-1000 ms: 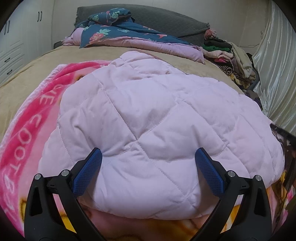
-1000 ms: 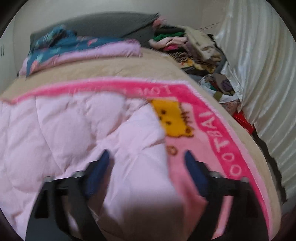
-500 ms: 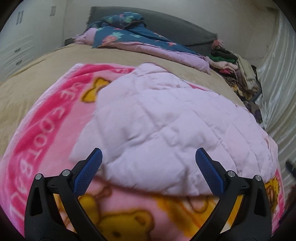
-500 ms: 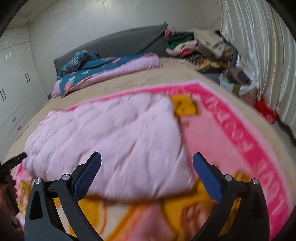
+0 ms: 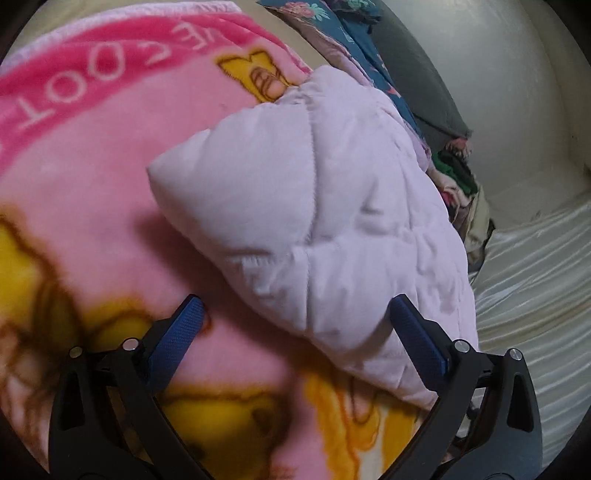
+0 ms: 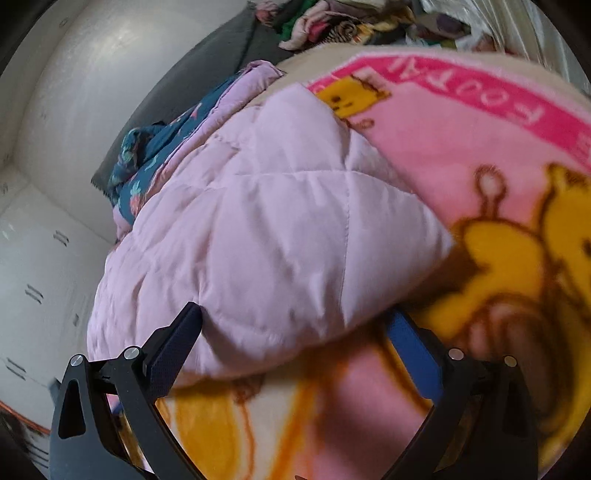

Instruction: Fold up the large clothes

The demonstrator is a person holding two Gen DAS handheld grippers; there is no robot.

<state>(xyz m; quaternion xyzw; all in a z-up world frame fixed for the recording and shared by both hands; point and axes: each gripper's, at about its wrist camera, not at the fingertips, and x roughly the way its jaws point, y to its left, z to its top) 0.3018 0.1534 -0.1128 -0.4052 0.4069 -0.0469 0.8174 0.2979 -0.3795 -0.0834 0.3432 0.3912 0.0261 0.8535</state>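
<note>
Comparing with a second ago: both views are now tilted and drawn near the quilted jacket (image 5: 332, 221), folded on the pink blanket (image 5: 92, 184). Left gripper (image 5: 295, 328) and right gripper (image 6: 295, 328) are spread, empty; another fold is likely being set up.

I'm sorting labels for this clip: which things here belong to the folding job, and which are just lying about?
Job: quilted lilac garment; left gripper and right gripper, both open.

Lying about: pink cartoon blanket underneath; floral bedding; clothes pile; grey headboard.

Each black gripper (image 5: 295, 332) (image 6: 293, 332) has silver screws and blue textured pads (image 5: 173, 341).
</note>
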